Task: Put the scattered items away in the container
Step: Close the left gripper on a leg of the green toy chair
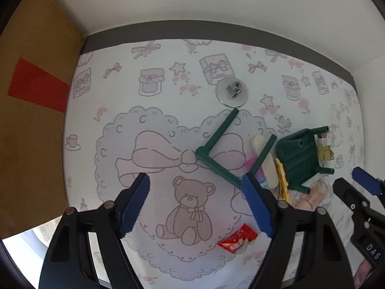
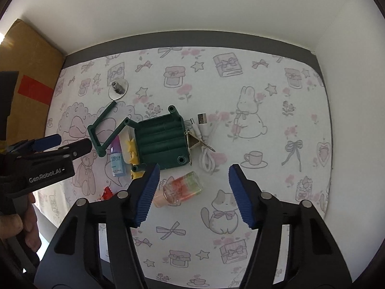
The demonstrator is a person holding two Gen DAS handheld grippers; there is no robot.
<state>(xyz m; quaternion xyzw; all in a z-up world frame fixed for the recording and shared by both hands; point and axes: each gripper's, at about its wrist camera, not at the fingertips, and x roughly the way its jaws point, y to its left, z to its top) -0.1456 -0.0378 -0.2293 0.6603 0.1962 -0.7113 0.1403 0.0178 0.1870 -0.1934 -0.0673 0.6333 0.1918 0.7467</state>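
Note:
A dark green container (image 2: pixel 161 142) lies overturned on the patterned cloth, its bent green handle (image 2: pixel 105 130) beside it; it also shows in the left wrist view (image 1: pixel 300 159). Around it lie a clear bottle with a pink cap (image 2: pixel 181 187), a white USB cable (image 2: pixel 207 139), a metal clip (image 2: pixel 197 141), a small tube (image 2: pixel 117 159), yellow pieces (image 2: pixel 131 159) and a red wrapper (image 1: pixel 237 239). My left gripper (image 1: pixel 196 204) is open and empty above the bear print. My right gripper (image 2: pixel 192 192) is open and empty, just above the bottle.
A round metal disc with a knob (image 1: pixel 232 90) lies behind the handle. A cardboard box with red tape (image 1: pixel 33 84) stands at the left. White walls close off the back and right. The table's front edge is near me.

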